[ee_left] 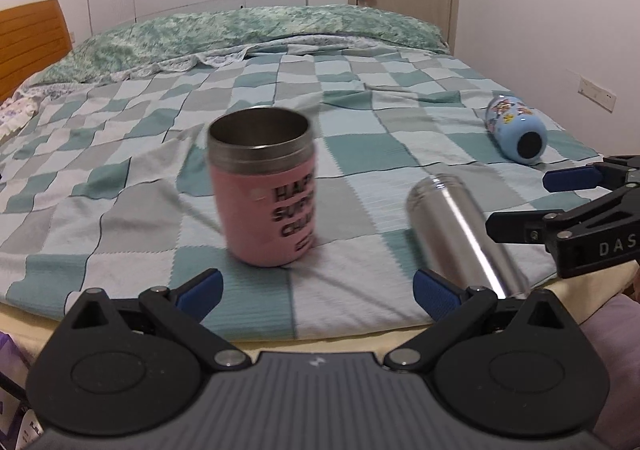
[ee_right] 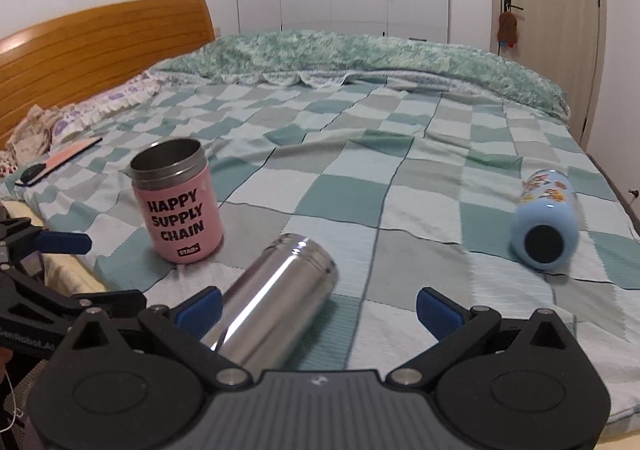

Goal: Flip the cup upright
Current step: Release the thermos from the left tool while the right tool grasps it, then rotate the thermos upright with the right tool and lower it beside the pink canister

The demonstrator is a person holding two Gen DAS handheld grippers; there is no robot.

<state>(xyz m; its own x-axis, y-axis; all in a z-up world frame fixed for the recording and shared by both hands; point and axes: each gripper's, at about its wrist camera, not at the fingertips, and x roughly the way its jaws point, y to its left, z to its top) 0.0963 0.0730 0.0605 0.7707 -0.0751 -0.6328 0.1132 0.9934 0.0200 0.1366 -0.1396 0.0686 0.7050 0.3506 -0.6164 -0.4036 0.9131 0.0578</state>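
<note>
Pink cup (ee_right: 178, 202) stood upright on the bed (ee_right: 400, 178), mouth up, lettering readable, so that one looked done as far as the views showed. Steel cup (ee_right: 276, 294) lay on its side just right of the pink cup, nearer the bed's front edge, closed end pointing away w/ its near end hidden behind the right hand-held gripper (ee_right: 318, 310). Blue cup (ee_right: 546, 218) also lay on its side, well apart to the right of the pink cup, base facing the cameras. Left hand-held gripper (ee_left: 318, 292) was spread wide, holding nothing, in front of the pink cup w/o touching. Right one was spread too, its left finger just beside the steel cup, no pinch yet. Judged: one of three up, two left, steel prob. next.
</note>
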